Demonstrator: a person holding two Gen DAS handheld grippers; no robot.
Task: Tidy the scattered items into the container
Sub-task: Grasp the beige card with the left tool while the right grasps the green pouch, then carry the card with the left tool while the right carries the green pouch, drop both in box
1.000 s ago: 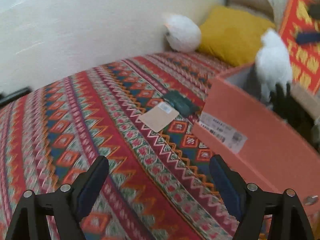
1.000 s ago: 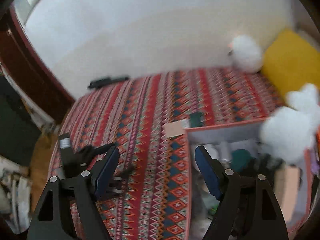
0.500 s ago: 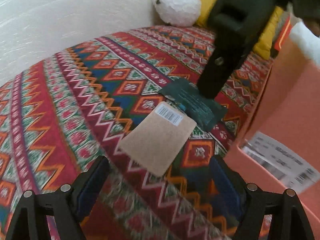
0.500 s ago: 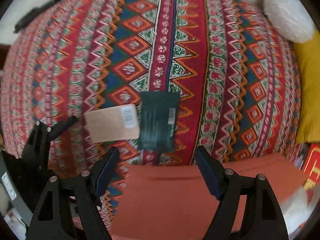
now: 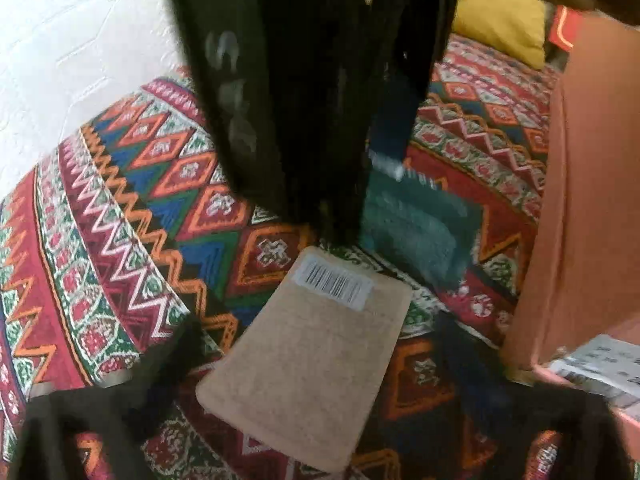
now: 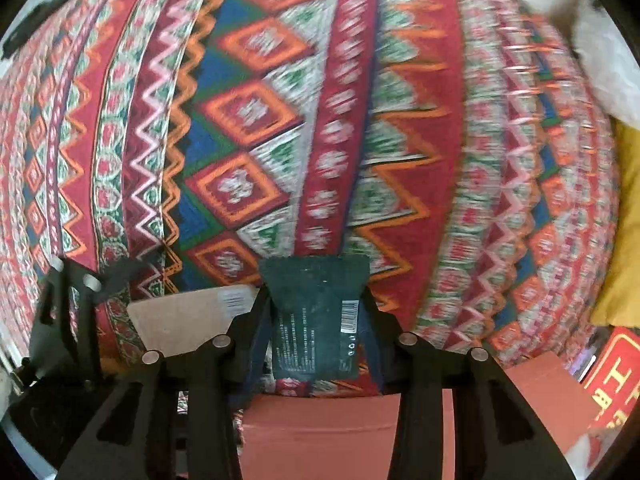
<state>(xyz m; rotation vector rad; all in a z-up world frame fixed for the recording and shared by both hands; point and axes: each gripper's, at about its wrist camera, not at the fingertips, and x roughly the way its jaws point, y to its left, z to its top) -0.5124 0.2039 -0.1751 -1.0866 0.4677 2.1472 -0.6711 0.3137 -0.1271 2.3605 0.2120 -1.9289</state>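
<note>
— What's different from a second ago, starting with the bed [image 6: 248, 112]?

— The patterned bed cover fills both views now. A second ago the tools were up high, looking over the whole bed and the box. Both have since dropped close to the cover.

— And the box [image 5: 592, 200]?

— It sits at the right edge of the left wrist view, its orange wall just beside the two flat items. In the right wrist view its rim shows at the bottom, under the tool.

— The tools?

— The right tool [image 6: 316, 300] was spread wide half a second ago. Now its fingers have drawn in and clench the sides of the packet. The left tool [image 5: 320, 330] is released, with a blurred finger on either side of the card.

— Where are the items?

— The tan card [image 5: 304, 376] lies flat on the bed, barcode end away from the left tool, not yet gripped. The dark green packet [image 6: 312, 344] is just beyond it, nearer the box and between the right tool's pads. I can't tell whether it has left the cover.

— What does that mean for the tidying?

— I'd say the packet is about to be lifted over the box wall. The card looks next, though a thin card lying flat may be awkward to pinch.
</note>
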